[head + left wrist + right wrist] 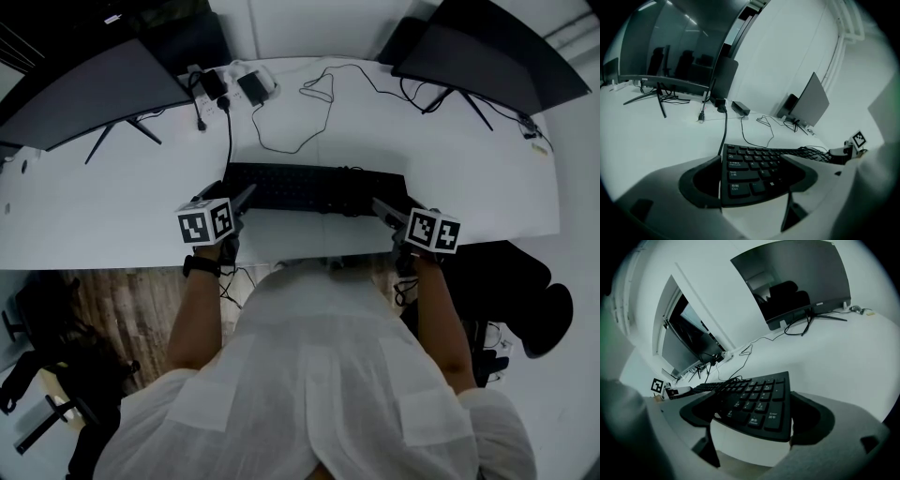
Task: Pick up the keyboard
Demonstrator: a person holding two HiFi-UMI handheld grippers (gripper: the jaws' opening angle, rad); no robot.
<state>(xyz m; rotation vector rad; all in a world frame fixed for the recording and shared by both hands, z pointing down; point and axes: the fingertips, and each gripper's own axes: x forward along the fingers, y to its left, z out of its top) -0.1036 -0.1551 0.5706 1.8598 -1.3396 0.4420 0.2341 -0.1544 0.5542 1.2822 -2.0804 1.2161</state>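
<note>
Black keyboard (314,189), Ctrl and Enter legible, is clamped endwise by fingers of left gripper (244,199) and right gripper (384,210).

Bare desk (94,220) lies open to my left and right of the keyboard (309,187). Behind it, the black cord (229,141) and the power strip (239,82) (plugs in it) crowd the middle. The left monitor (94,89) and right monitor (487,56) block my way into both back corners.
</note>
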